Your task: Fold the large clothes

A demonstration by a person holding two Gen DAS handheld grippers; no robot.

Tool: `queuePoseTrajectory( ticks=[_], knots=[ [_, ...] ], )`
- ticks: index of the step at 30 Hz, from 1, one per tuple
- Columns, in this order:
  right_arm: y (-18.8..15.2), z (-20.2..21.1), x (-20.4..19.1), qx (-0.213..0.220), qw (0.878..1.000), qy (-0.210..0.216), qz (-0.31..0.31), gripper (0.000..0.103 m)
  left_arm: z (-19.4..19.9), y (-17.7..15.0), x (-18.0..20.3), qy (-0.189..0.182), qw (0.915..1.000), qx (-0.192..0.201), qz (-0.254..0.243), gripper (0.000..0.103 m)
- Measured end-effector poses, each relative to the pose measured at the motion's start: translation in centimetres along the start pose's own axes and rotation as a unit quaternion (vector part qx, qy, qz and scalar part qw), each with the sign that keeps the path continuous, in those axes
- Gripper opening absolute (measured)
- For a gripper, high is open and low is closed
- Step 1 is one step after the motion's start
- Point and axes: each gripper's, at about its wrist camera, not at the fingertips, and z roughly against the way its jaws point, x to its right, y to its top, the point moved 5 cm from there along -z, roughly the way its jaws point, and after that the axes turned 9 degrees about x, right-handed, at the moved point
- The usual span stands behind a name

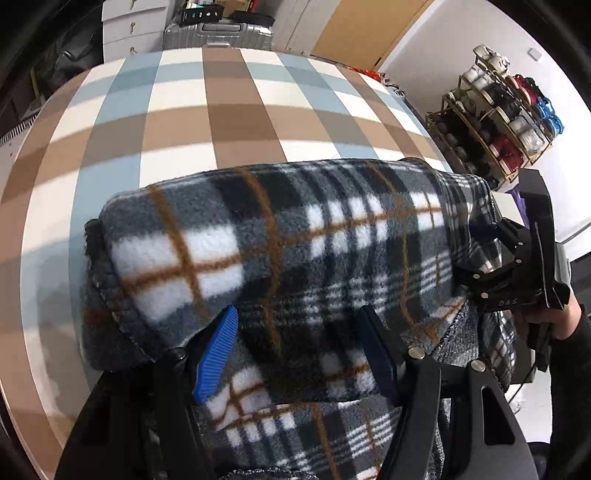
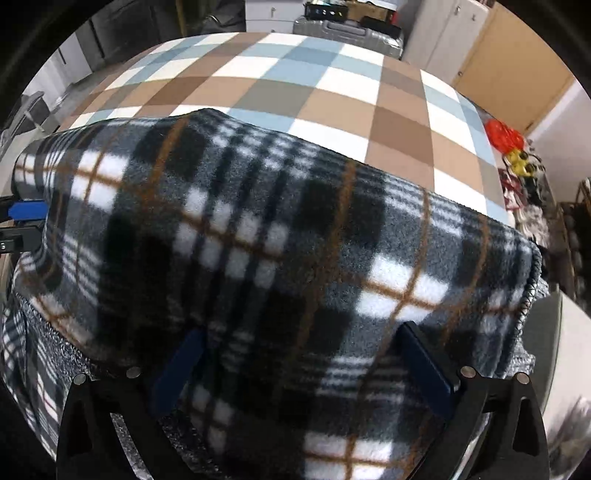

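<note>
My left gripper (image 1: 299, 354) and right gripper (image 2: 299, 369) each clench the folded fleece (image 1: 280, 240), which fills the lower frame over the checked table (image 1: 177, 122). I should lower both evenly, keeping edges aligned.

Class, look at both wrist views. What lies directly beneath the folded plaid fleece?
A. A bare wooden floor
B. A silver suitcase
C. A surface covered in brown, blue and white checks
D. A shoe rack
C: the plaid fleece rests on the checked cover, whose brown, blue and white squares run out from under the fleece's far edge in both views; the suitcase and shoe rack stand beyond that surface.
</note>
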Motion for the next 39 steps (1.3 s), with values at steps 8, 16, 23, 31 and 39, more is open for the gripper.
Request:
queuePoseTrajectory(
  ticks=[8, 16, 23, 31, 39],
  knots=[
    [5.0, -2.4, 0.3, 0.024, 1.0, 0.0, 0.003, 0.103, -2.9, 5.0, -1.4, 0.076, 0.9959, -0.022, -0.044, 0.063],
    [5.2, 1.2, -1.3, 0.072, 0.997, 0.02, -0.024, 0.103, -0.3, 2.4, 0.3, 0.122, 0.9906, -0.031, -0.052, 0.063],
    [-4.3, 11.4, -3.9, 0.159, 0.968, 0.13, -0.142, 0.103, 9.3, -5.3, 2.3, 0.096, 0.9937, 0.017, -0.055, 0.063],
    [-8.7, 14.7, -13.4, 0.22, 0.964, 0.101, -0.113, 0.103, 9.5, -12.5, 3.3, 0.121, 0.99, -0.007, -0.071, 0.063],
    [-12.6, 10.3, -13.2, 0.135, 0.98, 0.066, -0.128, 0.103, 7.5, -15.4, 1.3, 0.169, 0.9837, -0.008, -0.062, 0.064]
  ],
)
